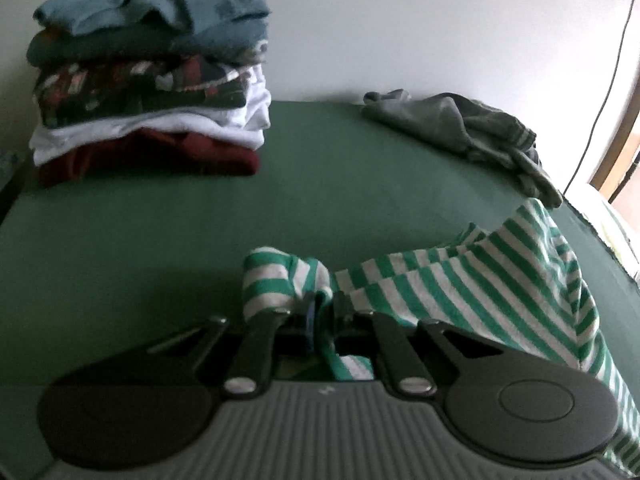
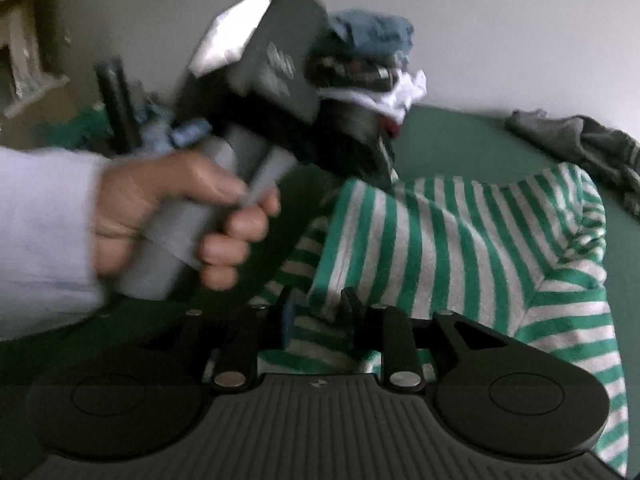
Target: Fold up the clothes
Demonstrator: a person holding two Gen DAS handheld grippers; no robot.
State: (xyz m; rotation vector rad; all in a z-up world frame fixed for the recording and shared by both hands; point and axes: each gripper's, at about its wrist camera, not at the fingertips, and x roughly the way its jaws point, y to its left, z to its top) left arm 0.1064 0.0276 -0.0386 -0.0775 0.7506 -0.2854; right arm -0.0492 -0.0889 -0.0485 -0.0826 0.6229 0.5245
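Surface: green sheet-covered bed (image 1: 160, 240) against a pale wall (image 1: 400, 20); a dark cable (image 1: 612, 68) hangs down the wall at far right.
Task garment: green-and-white striped knit shirt (image 1: 460, 280), rumpled on the near right part of the bed, partly lifted off the sheet by both grippers.
Left gripper (image 1: 322, 308): fingers together, clamped on a bunched edge of the striped shirt; cloth bulges above the tips and hangs down between the finger arms.
Right gripper (image 2: 320, 312): fingers slightly apart with a fold of the striped shirt (image 2: 460, 240) pinched between them; the pads appear to press on the cloth.
Left hand (image 2: 180, 216): seen from the right wrist view, wrapped round the grey handle of the left gripper; white sleeve (image 2: 40, 240) at the wrist; blurred.
Folded stack: pile of folded clothes (image 1: 152, 80) at the far left of the bed, blue on top, then dark green, patterned, white, maroon at the bottom.
Unfolded item: crumpled grey garment (image 1: 460, 128) at the far right edge of the bed, well apart from the stack, just beyond the striped shirt.
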